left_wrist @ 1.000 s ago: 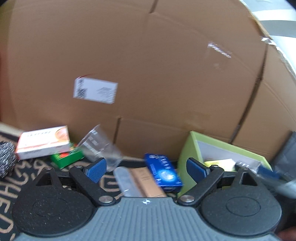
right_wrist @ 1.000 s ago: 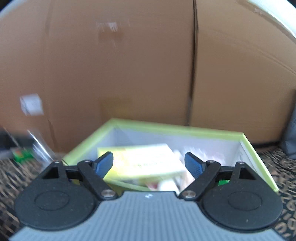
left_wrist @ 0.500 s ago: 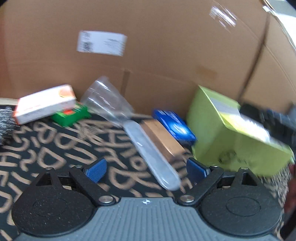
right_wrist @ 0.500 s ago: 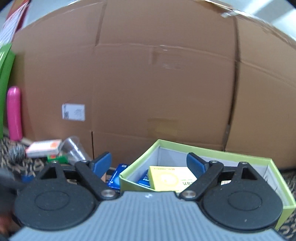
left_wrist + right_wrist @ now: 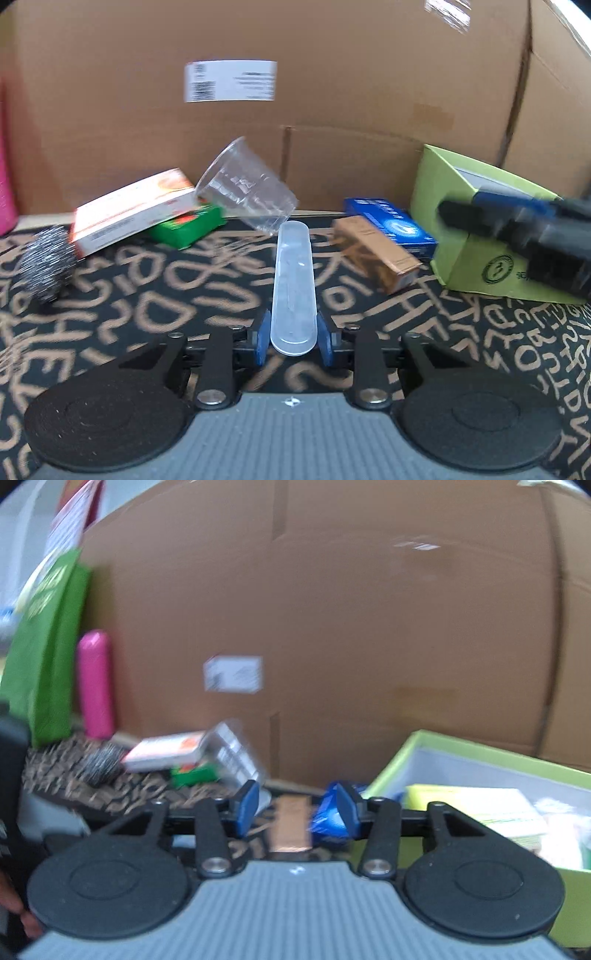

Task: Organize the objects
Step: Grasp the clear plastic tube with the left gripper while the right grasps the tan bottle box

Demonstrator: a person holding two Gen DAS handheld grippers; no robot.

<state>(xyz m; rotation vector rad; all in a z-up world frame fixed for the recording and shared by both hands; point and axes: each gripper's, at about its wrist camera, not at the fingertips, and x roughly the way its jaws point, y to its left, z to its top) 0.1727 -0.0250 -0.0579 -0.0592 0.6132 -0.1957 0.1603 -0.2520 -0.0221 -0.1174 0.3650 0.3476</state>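
My left gripper is shut on the near end of a translucent plastic case that lies on the patterned mat. Beyond it lie a clear plastic cup on its side, a white and orange box, a green box, a steel scourer, a brown box and a blue box. My right gripper is open above the brown box, with the blue box by its right finger. The lime green box holds a yellow packet.
A tall cardboard box forms a wall behind everything. A pink bottle and a green bag stand at the far left. The lime box sits at the right of the mat, with the right gripper's body in front of it.
My left gripper moved down to the translucent case and closed on it. My right gripper moved left from above the lime box to over the brown box, its jaws narrower.
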